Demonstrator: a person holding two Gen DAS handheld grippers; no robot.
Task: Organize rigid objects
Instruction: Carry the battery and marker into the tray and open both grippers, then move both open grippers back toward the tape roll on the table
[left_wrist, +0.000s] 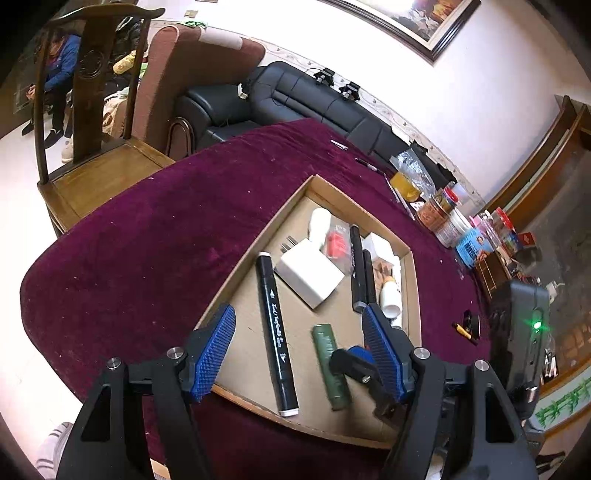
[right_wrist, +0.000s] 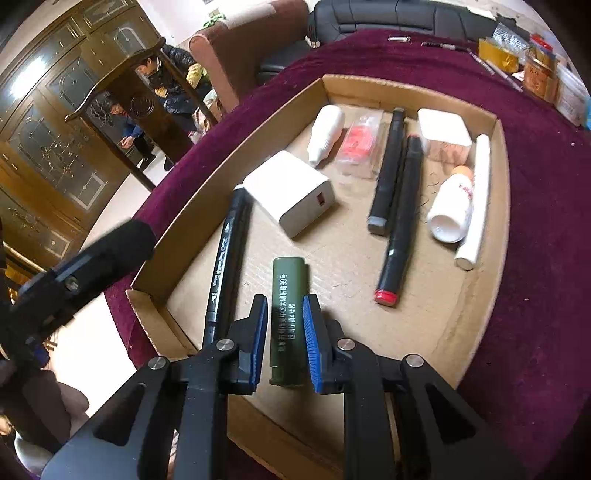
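The right gripper (right_wrist: 285, 328) has its blue fingers (right_wrist: 259, 325) closed to a narrow gap on a green tube (right_wrist: 288, 314), one pad on each long side. The tube lies flat on the floor of a shallow cardboard tray (right_wrist: 413, 86), near the tray's front wall, with white printed lettering along its length.

The left gripper (left_wrist: 301, 350) hangs above the same tray with its fingers (left_wrist: 216, 347) spread wide and nothing between them. Below the gap lies a long black marker (left_wrist: 275, 332), apart from the pads, just left of the green tube. In the left wrist view the tip of the right gripper sits over the tube's near half.

Working outward from the tube, a white charger block (right_wrist: 290, 192) rests behind it towards the tray's middle, touching the far end of the long black marker. Behind the charger lie a small white bottle (right_wrist: 327, 133) and a clear packet with something red inside (right_wrist: 360, 146). To the right of the tube lie two more dark markers side by side, one with a grey end (right_wrist: 388, 166) and one with a red end (right_wrist: 400, 221). Further right are a white bottle with an orange cap (right_wrist: 452, 206), a white stick (right_wrist: 476, 199) along the right wall, and a white square box (right_wrist: 443, 129) in the far corner.

The tray stands on a worktop covered in a dark red cloth (right_wrist: 535, 221). Jars and packets crowd the worktop's far right edge.
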